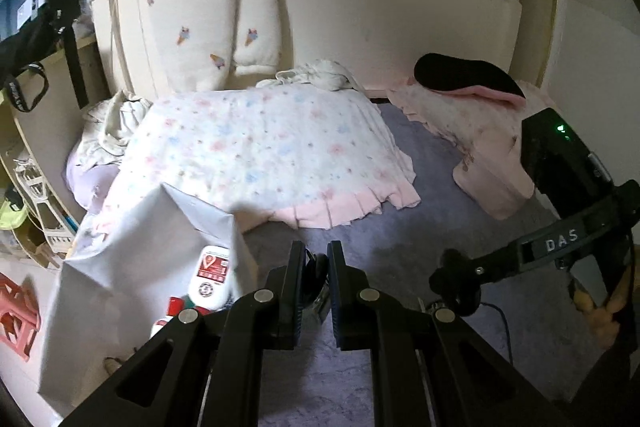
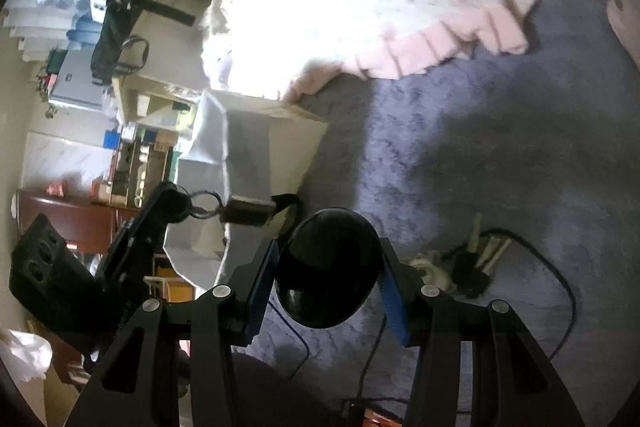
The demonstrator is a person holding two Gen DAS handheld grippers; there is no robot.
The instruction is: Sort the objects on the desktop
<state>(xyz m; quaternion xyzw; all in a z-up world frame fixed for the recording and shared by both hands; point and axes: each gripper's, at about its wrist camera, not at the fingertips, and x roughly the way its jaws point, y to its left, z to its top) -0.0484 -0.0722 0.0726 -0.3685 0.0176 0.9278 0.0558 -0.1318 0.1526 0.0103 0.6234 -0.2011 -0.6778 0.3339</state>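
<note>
My right gripper (image 2: pixel 328 263) is shut on a glossy black rounded object (image 2: pixel 328 267), perhaps a computer mouse, held above the purple blanket (image 2: pixel 460 155). My left gripper (image 1: pixel 317 267) is shut on a key ring with a dark fob (image 2: pixel 246 211); in the left wrist view only a dark piece (image 1: pixel 316 263) shows between the pads. It hangs over a white bag (image 1: pixel 132 275) that holds a white bottle with a red label (image 1: pixel 212 279). A bunch of keys (image 2: pixel 476 259) lies on the blanket to the right.
A floral pink-edged blanket (image 1: pixel 260 155) lies behind the bag. A black cable (image 2: pixel 560 291) loops over the purple blanket. A pink pillow with a black item (image 1: pixel 464 79) sits at the far right. Shelves with clutter (image 2: pixel 132 147) stand to the left.
</note>
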